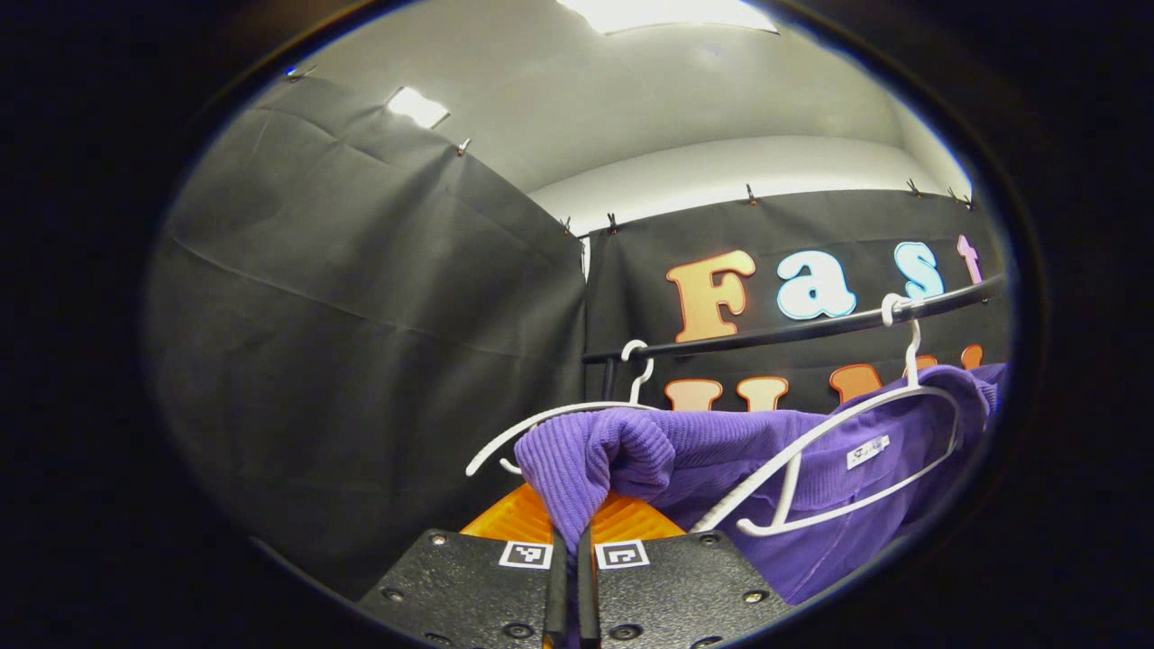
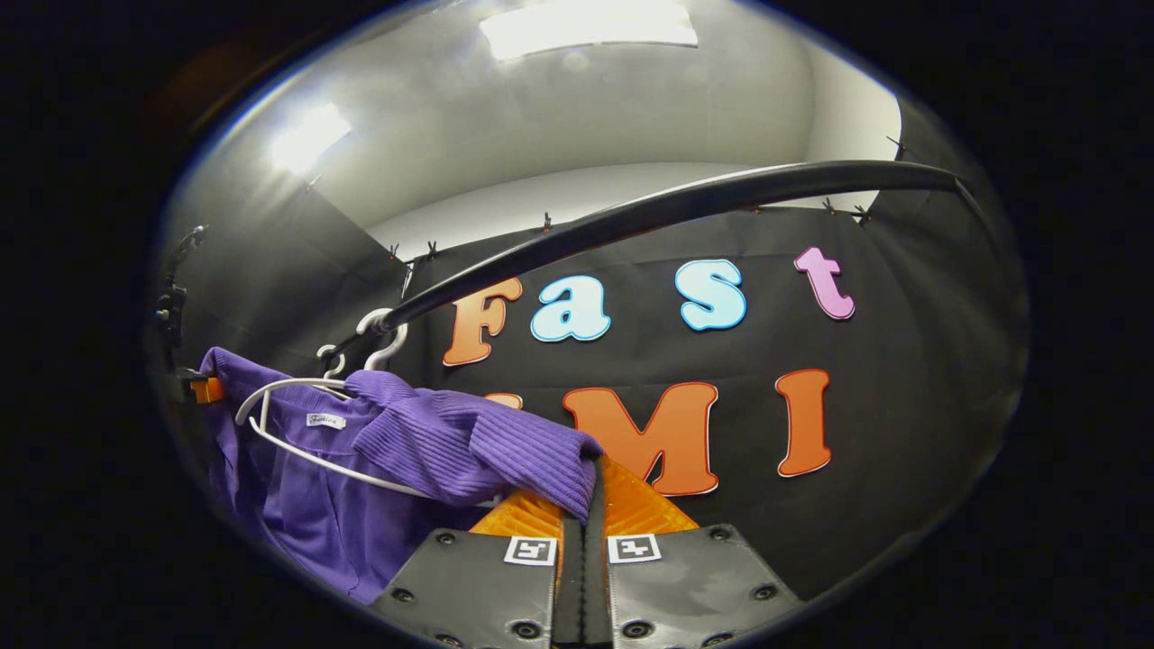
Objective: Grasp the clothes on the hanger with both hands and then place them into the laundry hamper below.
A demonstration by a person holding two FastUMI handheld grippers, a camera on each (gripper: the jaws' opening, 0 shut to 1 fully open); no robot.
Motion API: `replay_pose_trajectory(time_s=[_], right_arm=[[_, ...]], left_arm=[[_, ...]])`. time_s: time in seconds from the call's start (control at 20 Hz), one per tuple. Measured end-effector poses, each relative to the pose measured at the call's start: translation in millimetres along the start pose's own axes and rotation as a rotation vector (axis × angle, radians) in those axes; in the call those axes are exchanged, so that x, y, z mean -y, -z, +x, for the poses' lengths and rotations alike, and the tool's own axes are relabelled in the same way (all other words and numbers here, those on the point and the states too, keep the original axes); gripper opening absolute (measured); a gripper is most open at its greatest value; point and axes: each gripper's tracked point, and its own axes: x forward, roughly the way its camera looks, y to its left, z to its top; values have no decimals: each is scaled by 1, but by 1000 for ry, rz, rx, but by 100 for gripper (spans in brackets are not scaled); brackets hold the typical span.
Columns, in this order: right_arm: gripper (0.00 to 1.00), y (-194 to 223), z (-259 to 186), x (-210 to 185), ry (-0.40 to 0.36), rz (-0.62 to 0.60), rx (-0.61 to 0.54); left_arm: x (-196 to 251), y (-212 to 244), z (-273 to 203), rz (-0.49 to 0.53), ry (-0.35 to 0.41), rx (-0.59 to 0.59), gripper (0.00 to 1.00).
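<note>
A purple ribbed garment [image 1: 721,451] hangs on a white hanger [image 1: 847,451] hooked over a black rail [image 1: 793,332]. My left gripper [image 1: 570,532] is shut on a fold of the garment's near shoulder, the cloth pinched between its fingers. In the right gripper view the same purple garment [image 2: 433,442] drapes over its white hanger [image 2: 297,424] at the left. My right gripper [image 2: 586,505] is shut on the ribbed edge of the garment's other shoulder. The left gripper [image 2: 194,389] and the hand holding it appear dimly at the far left of that view.
A second white hanger [image 1: 559,415] hangs empty on the rail to the left of the garment. The black rail [image 2: 667,207] arcs overhead in the right gripper view. Black cloth walls enclose the booth behind and to the left.
</note>
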Motion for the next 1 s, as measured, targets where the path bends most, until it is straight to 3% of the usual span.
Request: replay_pose_trajectory(time_s=[0.45, 0.8, 1.0], right_arm=[[7, 6, 23, 14, 78, -12, -27], [7, 3, 56, 68, 224, -15, -10], [8, 27, 65, 107, 320, -3, -61]], left_arm=[[3, 114, 10, 20, 35, -187, 4], [35, 148, 3, 2, 120, -247, 4], [63, 159, -7, 12, 190, -246, 2]])
